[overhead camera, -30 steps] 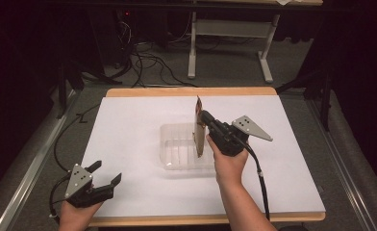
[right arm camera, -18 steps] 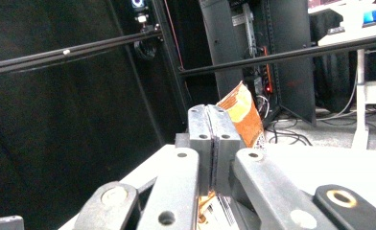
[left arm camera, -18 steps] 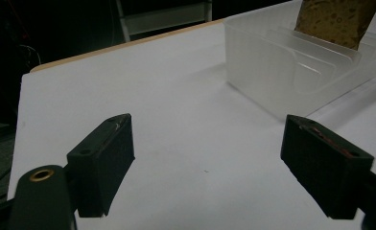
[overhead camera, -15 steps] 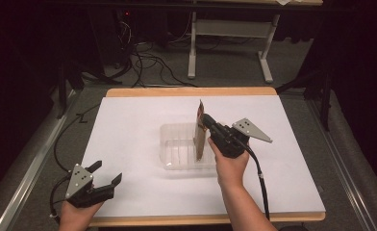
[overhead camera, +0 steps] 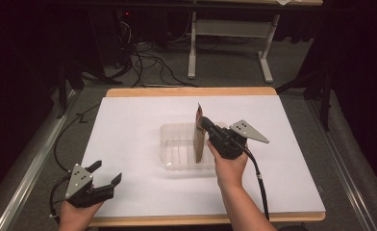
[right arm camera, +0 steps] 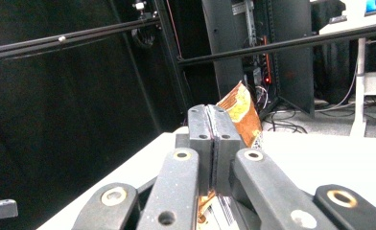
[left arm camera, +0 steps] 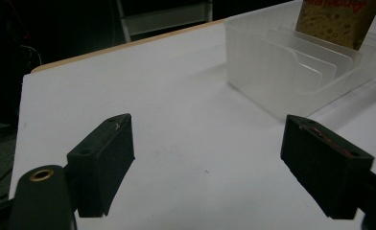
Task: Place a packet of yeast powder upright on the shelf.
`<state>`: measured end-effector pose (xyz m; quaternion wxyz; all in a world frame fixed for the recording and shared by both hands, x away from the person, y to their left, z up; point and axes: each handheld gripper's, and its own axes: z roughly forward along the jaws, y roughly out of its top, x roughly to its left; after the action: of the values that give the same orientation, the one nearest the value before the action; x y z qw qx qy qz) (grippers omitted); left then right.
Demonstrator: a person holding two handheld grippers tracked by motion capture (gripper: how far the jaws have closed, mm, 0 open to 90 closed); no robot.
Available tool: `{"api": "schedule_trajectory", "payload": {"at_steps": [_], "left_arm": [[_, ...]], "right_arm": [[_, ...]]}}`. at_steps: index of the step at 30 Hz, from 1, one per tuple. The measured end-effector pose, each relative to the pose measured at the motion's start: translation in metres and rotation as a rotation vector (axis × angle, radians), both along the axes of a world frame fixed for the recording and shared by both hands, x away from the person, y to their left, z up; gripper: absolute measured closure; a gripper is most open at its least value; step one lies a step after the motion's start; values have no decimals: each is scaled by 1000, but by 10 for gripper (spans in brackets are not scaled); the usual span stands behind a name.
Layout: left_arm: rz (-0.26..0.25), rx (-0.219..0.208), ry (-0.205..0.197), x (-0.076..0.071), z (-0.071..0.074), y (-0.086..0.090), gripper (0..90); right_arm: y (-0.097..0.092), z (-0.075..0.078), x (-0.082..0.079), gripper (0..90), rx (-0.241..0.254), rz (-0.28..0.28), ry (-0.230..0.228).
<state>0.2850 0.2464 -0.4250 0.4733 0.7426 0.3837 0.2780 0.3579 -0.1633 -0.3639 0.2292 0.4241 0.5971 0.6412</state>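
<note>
A flat brown snack packet [overhead camera: 198,134] stands on edge in the right part of a clear plastic slotted bin [overhead camera: 177,149] at the middle of the white table. My right gripper [overhead camera: 204,122] is shut on the packet's upper edge. In the right gripper view the jaws are pressed together with the orange-brown packet [right arm camera: 239,112] sticking out past them. My left gripper [overhead camera: 106,176] rests open near the table's front left corner. Between its spread jaws in the left gripper view lies bare table, with the bin [left arm camera: 291,67] and packet [left arm camera: 337,21] farther off.
The white tabletop [overhead camera: 129,130] has a wooden edge. The clear bin has several upright dividers [left arm camera: 315,52]. Cables [overhead camera: 143,62] and a desk frame [overhead camera: 230,33] lie on the dark floor beyond the table. A black cable [overhead camera: 258,183] trails from the right gripper.
The right gripper with the packet has sunk slightly lower into the bin. The left gripper has stayed put.
</note>
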Motion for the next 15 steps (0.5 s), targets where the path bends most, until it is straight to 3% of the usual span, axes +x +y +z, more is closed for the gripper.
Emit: {"api": "schedule_trajectory", "payload": {"at_steps": [15], "left_arm": [[1, 3, 2, 1, 0, 0, 195]], "right_arm": [[5, -14, 3, 887, -25, 10, 32]]}}
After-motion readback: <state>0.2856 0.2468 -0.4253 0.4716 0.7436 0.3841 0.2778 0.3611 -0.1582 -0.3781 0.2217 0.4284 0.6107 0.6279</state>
